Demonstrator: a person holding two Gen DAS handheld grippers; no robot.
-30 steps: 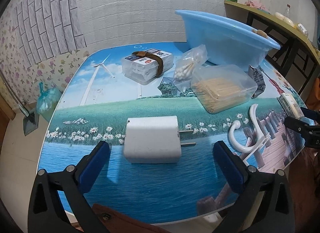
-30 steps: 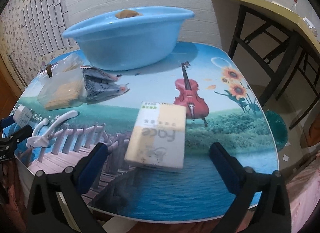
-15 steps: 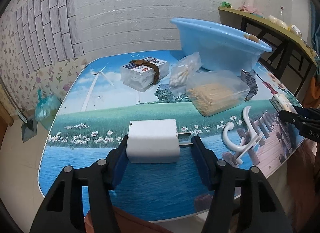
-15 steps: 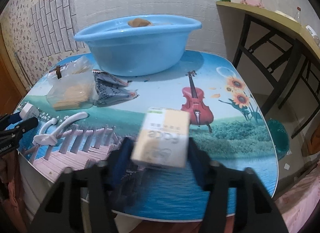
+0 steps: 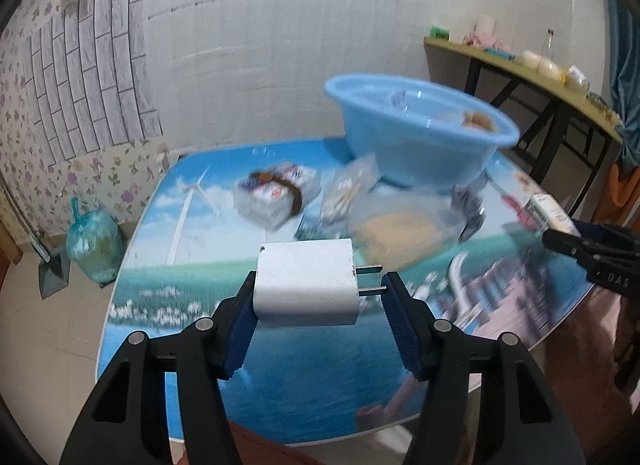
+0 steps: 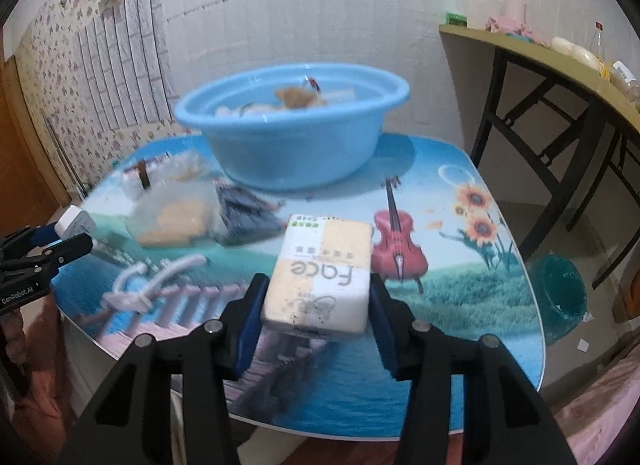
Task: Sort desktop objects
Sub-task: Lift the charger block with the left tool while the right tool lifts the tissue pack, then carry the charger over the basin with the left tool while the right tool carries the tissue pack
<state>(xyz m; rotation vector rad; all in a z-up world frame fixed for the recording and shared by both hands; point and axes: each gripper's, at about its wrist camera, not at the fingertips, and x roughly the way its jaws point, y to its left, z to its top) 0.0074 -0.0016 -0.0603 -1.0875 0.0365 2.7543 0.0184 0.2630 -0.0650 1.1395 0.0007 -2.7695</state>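
My left gripper [image 5: 320, 301] is shut on a white charger plug [image 5: 306, 282], its prongs against the right pad, lifted above the table. In the right wrist view my right gripper [image 6: 316, 305] is shut on a beige and white tissue pack [image 6: 322, 273], also raised. A blue basin [image 6: 292, 129] with several items inside stands at the back of the table; it appears in the left wrist view as the basin [image 5: 416, 137]. The right gripper with the tissue pack [image 5: 548, 212] shows at the right edge of the left wrist view. The left gripper with the plug [image 6: 74, 221] shows at the left edge of the right wrist view.
On the picture-printed table [image 5: 280, 377] lie a clear box with a brown band [image 5: 276, 195], a bag of cotton swabs [image 5: 352, 185], a clear box of toothpicks [image 5: 400, 233], a dark foil wrapper [image 6: 248, 213] and a white hook [image 6: 152, 277]. A side table [image 6: 560, 65] stands right.
Both grippers closed from wide open onto their objects, the left on the plug and the right on the tissue pack, then lifted them off the table.
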